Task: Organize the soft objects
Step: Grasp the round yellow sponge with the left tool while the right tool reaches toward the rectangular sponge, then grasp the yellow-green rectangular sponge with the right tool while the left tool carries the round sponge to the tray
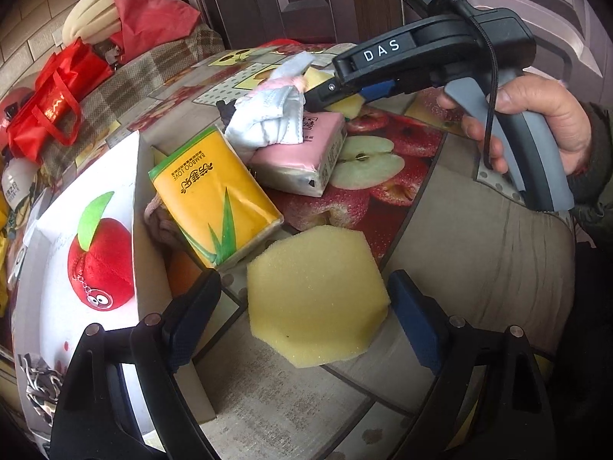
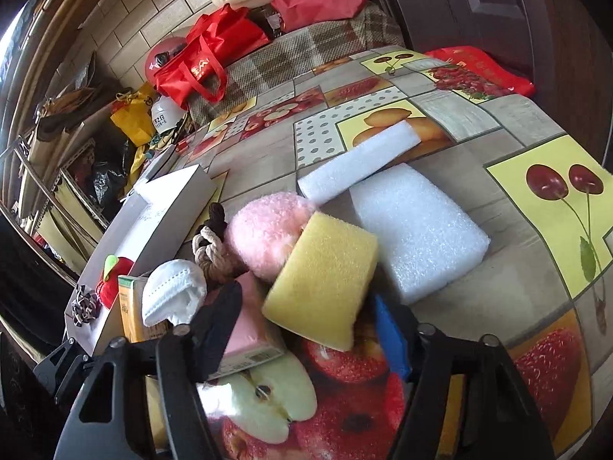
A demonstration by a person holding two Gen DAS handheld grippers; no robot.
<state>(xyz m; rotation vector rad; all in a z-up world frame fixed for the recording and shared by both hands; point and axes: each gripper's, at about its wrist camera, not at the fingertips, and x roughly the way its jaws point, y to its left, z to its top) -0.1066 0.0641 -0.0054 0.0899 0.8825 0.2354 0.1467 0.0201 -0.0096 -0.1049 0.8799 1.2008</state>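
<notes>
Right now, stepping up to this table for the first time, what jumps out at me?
Probably the yellow hexagonal sponge, lying on the fruit-print tablecloth between the open left tongs. Next, the right tongs straddle a second yellow sponge, leaning on a fluffy pink toy beside white foam blocks. To the left, a red plush apple sits in a white box.

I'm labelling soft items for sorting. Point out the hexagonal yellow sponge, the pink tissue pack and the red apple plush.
hexagonal yellow sponge (image 1: pixel 316 297), left wrist view, middle of top face.
pink tissue pack (image 1: pixel 302 155), left wrist view, top face.
red apple plush (image 1: pixel 101 264), left wrist view, red body.
</notes>
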